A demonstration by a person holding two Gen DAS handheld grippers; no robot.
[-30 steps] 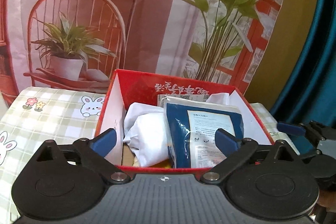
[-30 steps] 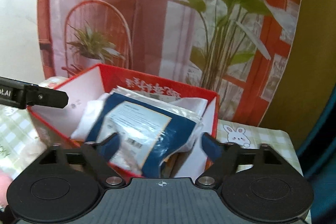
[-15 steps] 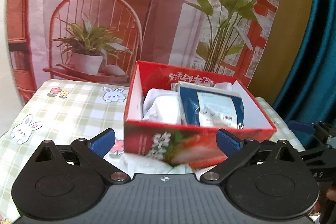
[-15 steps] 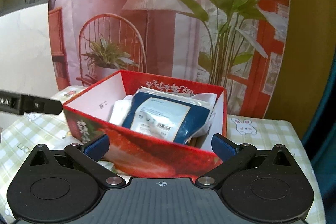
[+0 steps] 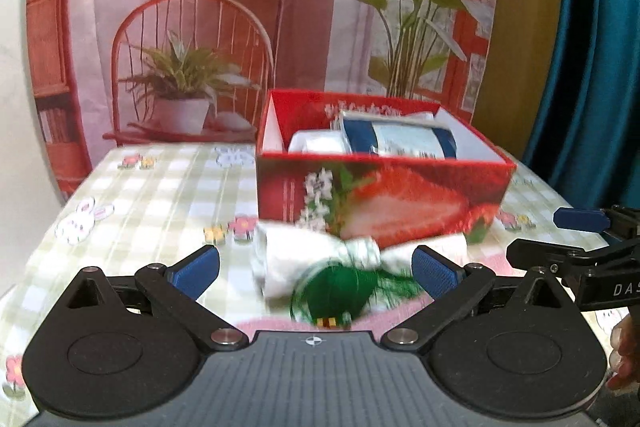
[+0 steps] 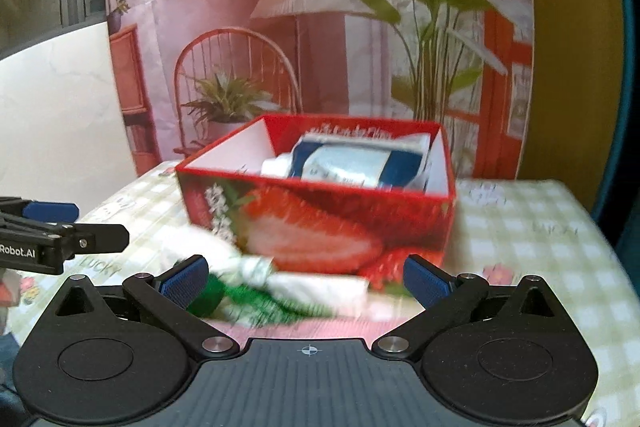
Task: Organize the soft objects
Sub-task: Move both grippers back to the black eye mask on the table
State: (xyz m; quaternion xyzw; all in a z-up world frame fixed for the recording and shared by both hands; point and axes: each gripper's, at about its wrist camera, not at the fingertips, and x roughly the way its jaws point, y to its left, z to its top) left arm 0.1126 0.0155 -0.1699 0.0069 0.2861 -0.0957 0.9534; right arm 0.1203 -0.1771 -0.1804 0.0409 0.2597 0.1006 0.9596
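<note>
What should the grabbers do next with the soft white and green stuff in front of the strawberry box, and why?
Probably lower the left gripper onto the white and green bundle and close on it. Both grippers are open and empty, the bundle lies on the tablecloth outside the red box, and other soft packets already sit inside.

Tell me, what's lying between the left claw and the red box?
A white cloth bundle with something green lies on the tablecloth, between the left claw and the red box, in both views.

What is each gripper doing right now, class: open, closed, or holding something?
Left gripper: jaws open, holding nothing.
Right gripper: jaws open, holding nothing.
</note>
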